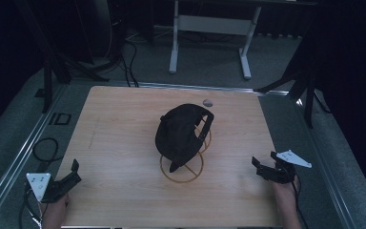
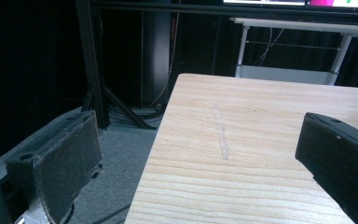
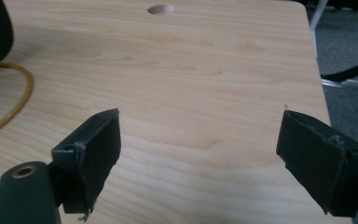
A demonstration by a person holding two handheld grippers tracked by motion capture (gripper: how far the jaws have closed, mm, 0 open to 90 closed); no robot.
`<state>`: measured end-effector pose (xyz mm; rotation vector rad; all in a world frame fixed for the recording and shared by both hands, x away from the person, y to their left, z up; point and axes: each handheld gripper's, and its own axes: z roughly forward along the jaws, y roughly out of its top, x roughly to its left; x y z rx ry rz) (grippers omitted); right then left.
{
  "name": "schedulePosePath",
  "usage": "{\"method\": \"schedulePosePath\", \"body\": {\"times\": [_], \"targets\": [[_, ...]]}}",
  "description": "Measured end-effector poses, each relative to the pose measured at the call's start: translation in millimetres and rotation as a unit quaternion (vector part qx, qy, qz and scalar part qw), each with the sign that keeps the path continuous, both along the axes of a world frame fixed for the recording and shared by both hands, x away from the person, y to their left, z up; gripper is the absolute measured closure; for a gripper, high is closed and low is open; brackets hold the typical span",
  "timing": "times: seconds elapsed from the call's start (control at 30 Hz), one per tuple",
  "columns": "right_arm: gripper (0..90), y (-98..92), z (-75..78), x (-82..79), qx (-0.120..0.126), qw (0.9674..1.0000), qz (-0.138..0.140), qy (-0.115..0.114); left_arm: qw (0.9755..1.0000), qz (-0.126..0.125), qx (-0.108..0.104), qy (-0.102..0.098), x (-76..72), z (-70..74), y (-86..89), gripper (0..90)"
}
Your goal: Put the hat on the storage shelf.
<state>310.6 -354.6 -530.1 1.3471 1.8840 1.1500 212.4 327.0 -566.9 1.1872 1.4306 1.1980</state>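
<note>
The left hand-held gripper (image 1: pixel 73 172) sits at the near left corner of the bench (image 1: pixel 124 124), angled up and inward, its jaws spread wide with nothing between them; the person's left hand (image 1: pixel 55 212) grips it from below, and a grey three-cornered plate (image 1: pixel 38 182) tops it. The right hand-held gripper (image 1: pixel 263 166) rests at the near right edge, pointing left toward the middle, its jaws likewise wide apart and empty, held by the right hand (image 1: pixel 286 195). At the bench's centre a black cap (image 1: pixel 181 132) is draped over a gold wire stand (image 1: pixel 183 167) with a ring base. A small grey round object (image 1: pixel 208 102) lies near the far edge. The bench is pale wood grain, standing on grey carpet (image 1: pixel 209 62); a white-legged table frame (image 1: pixel 209 28) stands beyond, in a dark room.
</note>
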Motion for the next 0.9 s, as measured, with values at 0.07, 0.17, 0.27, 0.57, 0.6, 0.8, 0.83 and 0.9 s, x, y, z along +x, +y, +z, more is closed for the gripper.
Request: {"method": "schedulePosePath", "body": {"times": [0.07,0.17,0.27,0.57,0.6,0.8,0.83,0.9], "targets": [[13.5,-7.8,-4.6,-4.3,-0.001,0.9999,-0.012,0.005,1.0,0.0,0.0,0.0,-0.1,0.0,0.0,0.5],[13.4,-15.4,-6.9,-7.6,0.0,0.9996,-0.027,0.006,1.0,-0.001,0.0,0.0,-0.1,0.0,0.0,0.5],[13.4,-21.7,-8.8,-9.4,0.004,0.9993,-0.037,0.009,1.0,-0.001,0.0,0.0,-0.2,0.0,0.0,0.5],[13.4,-28.0,-13.1,-9.7,-0.006,0.9987,-0.049,0.011,1.0,0.0,-0.002,-0.001,-0.6,0.0,0.6,0.5],[13.4,-27.9,-13.6,-9.6,-0.008,0.9987,-0.05,0.011,1.0,0.0,-0.002,-0.001,-0.6,0.0,0.7,0.5],[13.5,-30.3,-15.1,-10.1,-0.007,0.9983,-0.057,0.012,1.0,0.0,-0.003,-0.001,-0.6,-0.1,0.8,0.5],[13.5,-30.9,-15.1,-10.4,-0.003,0.9983,-0.057,0.011,1.0,0.0,-0.003,0.0,-0.6,0.0,0.9,0.5],[13.5,-31.4,-15.4,-10.4,-0.003,0.9983,-0.057,0.012,1.0,0.0,-0.003,0.0,-0.5,0.0,1.0,0.5]]}}
